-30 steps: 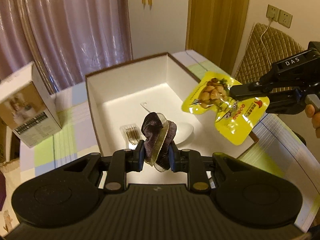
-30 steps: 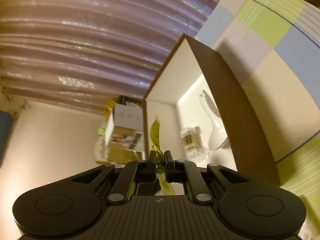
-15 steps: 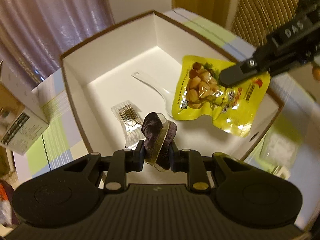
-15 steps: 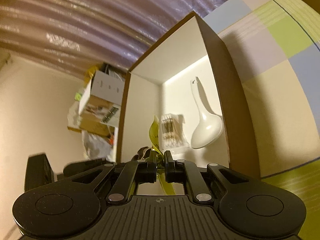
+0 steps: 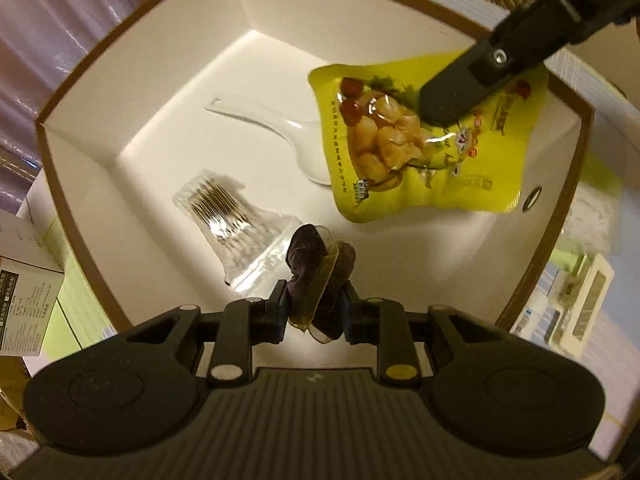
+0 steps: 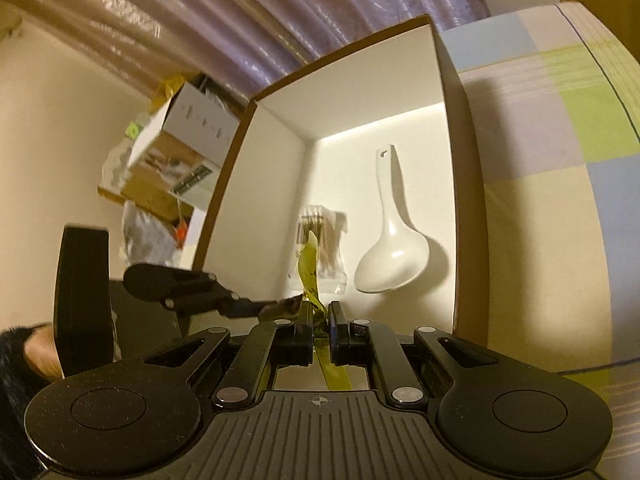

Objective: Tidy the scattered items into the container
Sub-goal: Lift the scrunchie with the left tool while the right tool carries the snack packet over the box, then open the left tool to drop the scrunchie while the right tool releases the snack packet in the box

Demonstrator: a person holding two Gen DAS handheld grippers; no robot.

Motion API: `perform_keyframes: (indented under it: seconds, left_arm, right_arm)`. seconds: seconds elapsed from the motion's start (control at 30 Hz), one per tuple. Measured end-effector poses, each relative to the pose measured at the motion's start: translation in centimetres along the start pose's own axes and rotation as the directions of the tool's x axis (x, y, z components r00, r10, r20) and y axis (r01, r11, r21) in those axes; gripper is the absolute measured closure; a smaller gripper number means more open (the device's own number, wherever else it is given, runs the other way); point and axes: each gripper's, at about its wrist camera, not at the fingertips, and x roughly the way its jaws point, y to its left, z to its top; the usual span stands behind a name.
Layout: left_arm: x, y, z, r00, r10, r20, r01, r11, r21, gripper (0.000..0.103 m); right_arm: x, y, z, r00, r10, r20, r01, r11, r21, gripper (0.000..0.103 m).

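Note:
A white-lined open box (image 5: 280, 8) holds a white spoon (image 5: 280, 136) and a clear pack of toothpicks (image 5: 224, 208). My left gripper (image 5: 314, 304) hangs over the box's near side. Its pads still press on a dark snack in a clear wrapper (image 5: 316, 264), and its jaws are opening. My right gripper (image 6: 319, 320) is shut on a yellow snack pouch (image 5: 420, 152), held above the box floor at the right, partly over the spoon's bowl. In the right wrist view the pouch (image 6: 310, 268) shows edge-on, with the spoon (image 6: 392, 252) and the left gripper (image 6: 280, 304) beyond.
A printed carton (image 5: 24, 300) stands on the checked tablecloth (image 6: 560, 160) left of the box. Small packets and a white case (image 5: 580, 304) lie to the right of the box. Purple curtains (image 6: 280, 8) hang behind.
Both grippers have moved in over the box and lower. The yellow pouch has come from beside the right wall to above the floor. My left view has tipped downward.

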Motion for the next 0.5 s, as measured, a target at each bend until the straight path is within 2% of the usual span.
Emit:
perform_keyframes:
  seconds: [0.13, 0.23, 0.3, 0.47, 0.5]
  left_arm:
    - [0.6, 0.4, -0.2, 0.999, -0.006, -0.032, 0.005, 0.999, -0.043, 0.077]
    - [0.7, 0.7, -0.5, 0.999, 0.001, -0.047, -0.004, 0.997, -0.078, 0.067]
    - [0.3, 0.9, -0.6, 0.999, 0.003, -0.036, -0.007, 0.995, -0.098, 0.056]
    - [-0.5, 1.6, -0.6, 1.0, -0.006, -0.014, 0.004, 0.992, -0.125, 0.049]
    - [-0.5, 1.9, 0.3, 1.0, -0.001, -0.011, 0.0, 0.992, -0.128, 0.047]
  right_arm:
    - [0.6, 0.5, -0.4, 0.999, -0.039, -0.024, 0.037, 0.998, -0.059, 0.093]
    - [1.1, 0.8, -0.7, 0.997, -0.061, -0.037, 0.057, 0.994, -0.097, 0.093]
    - [1.4, 0.9, -0.9, 0.996, -0.072, -0.047, 0.066, 0.991, -0.118, 0.093]
    - [2.1, 1.3, -1.3, 0.993, -0.1, -0.058, 0.088, 0.979, -0.185, 0.093]
    - [2.2, 1.4, -1.4, 0.992, -0.107, -0.06, 0.093, 0.976, -0.199, 0.093]
